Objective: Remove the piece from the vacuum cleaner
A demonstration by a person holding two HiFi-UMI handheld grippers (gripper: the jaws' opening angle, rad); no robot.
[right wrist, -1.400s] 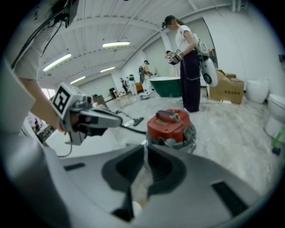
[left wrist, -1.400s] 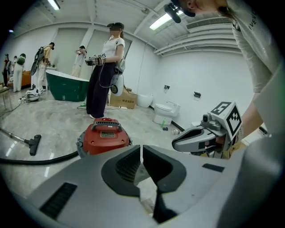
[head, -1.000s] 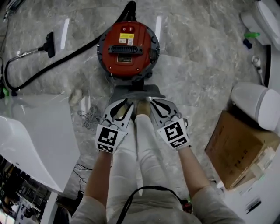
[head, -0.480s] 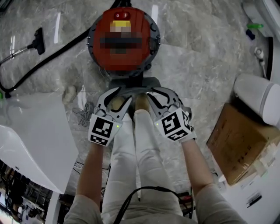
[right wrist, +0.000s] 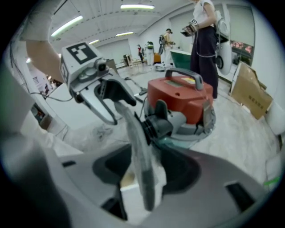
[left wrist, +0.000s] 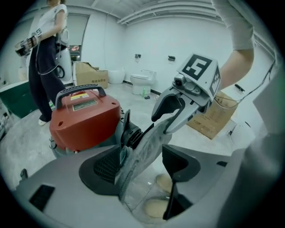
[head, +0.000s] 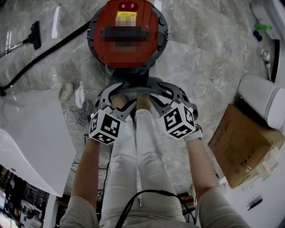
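grey bag (left wrist: pixel 143 144) partly hidden, vacuum cleaner (head: pixel 127 55) top cropped

The floor (head: pixel 209 67) was glossy grey marbled tile that caught pale streaks of light. A brown cardboard box (head: pixel 242 149) sat at the right, just beside a rounded white fixture (head: pixel 262 104). A large white panel (head: pixel 31 129) lay at the left, with a tangle of thin cable (head: pixel 82 113) near its edge. White walls (left wrist: pixel 156 40) closed the room. A toilet (left wrist: pixel 143 82) stood by the far wall, and long ceiling lights (right wrist: pixel 137 6) glowed overhead.
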